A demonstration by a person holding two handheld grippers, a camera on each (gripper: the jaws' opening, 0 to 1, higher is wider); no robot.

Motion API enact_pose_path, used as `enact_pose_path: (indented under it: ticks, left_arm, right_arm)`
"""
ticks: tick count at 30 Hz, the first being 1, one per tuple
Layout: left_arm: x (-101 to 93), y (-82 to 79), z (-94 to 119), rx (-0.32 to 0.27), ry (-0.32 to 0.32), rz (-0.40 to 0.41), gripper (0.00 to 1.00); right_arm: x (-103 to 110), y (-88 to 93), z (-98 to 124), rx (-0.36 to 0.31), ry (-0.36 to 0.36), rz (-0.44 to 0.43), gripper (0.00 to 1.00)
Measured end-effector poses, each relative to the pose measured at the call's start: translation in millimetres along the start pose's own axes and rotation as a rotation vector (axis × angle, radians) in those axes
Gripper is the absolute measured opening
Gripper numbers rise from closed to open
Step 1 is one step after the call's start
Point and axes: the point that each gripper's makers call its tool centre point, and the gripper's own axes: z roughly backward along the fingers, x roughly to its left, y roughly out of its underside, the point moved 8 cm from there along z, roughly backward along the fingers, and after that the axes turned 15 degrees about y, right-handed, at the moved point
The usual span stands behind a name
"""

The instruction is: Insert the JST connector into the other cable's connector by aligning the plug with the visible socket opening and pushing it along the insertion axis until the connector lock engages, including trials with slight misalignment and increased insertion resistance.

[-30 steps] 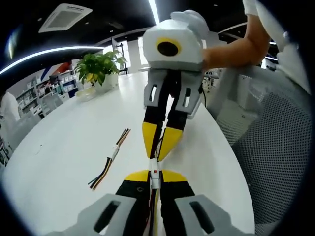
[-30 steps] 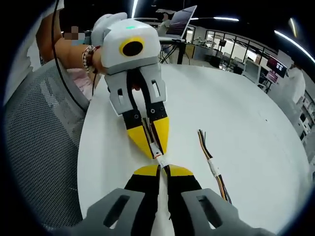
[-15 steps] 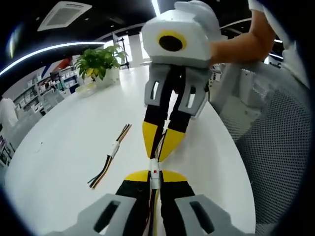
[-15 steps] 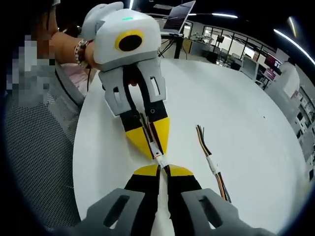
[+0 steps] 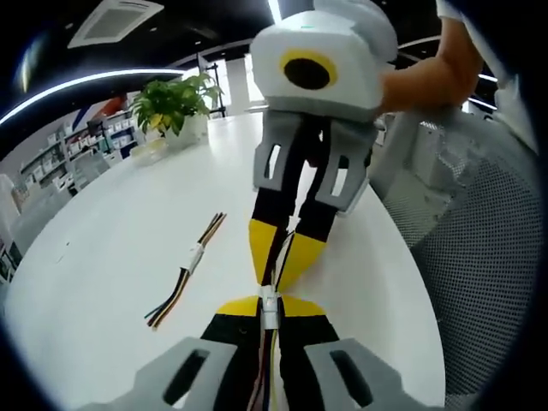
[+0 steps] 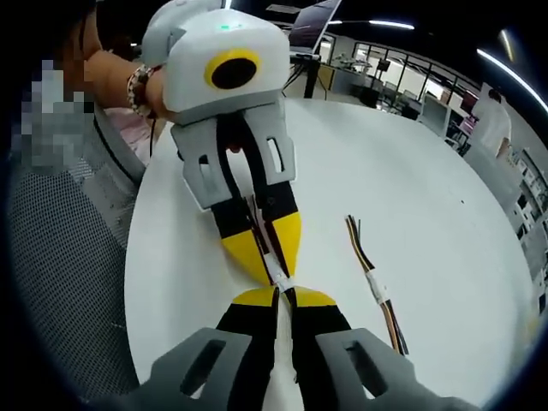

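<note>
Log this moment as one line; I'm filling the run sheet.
left gripper: shut on white connector | right gripper: shut on mating cable | tips meeting nose to nose | spare cable: lying on white table

White table [image 5: 111,257], potted plant [image 5: 171,107], mesh chair [image 5: 488,257], open laptop [image 6: 313,26]

The table [image 5: 111,282] has a smooth white top with a faint satin sheen. Just beside the spare cable [image 5: 184,278] lying on it, that top looks even and unmarked; the cable's wires look plastic-coated and slightly glossy. The gripper [image 5: 280,272] above the table has a glossy white plastic shell, matt grey plastic arms, and matt yellow and black fingertips. The chair [image 5: 488,257] beside the table is rough grey mesh cloth.
</note>
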Motion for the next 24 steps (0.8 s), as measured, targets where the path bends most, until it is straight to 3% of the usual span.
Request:
enact_pose_path:
  ticks: [6,7,8,17,22,24]
  left_arm:
    - [-0.8,0.3,0,0.001,0.004,-0.002,0.0]
    - [-1.1,0.4,0,0.001,0.005,-0.002,0.0]
    - [-1.3,-1.1,-1,-0.013,0.009,0.002,0.0]
    - [0.4,-3.2,4,-0.017,-0.005,-0.024,0.01]
    - [7.9,2.1,16,-0.008,-0.077,0.008,0.18]
    - [8.2,5.3,20,-0.015,-0.069,0.012,0.14]
  right_arm:
    - [1,-0.1,1,-0.004,-0.006,0.009,0.02]
    - [1,-1.1,1,-0.013,-0.01,0.01,0.02]
    - [4,-7.9,3,-0.065,-0.041,-0.046,0.02]
    - [-2,-6.2,5,-0.059,-0.021,-0.038,0.02]
    - [-10,-3.4,10,-0.061,0.002,-0.053,0.02]
    - [-13,-4.2,12,-0.072,0.012,-0.075,0.02]
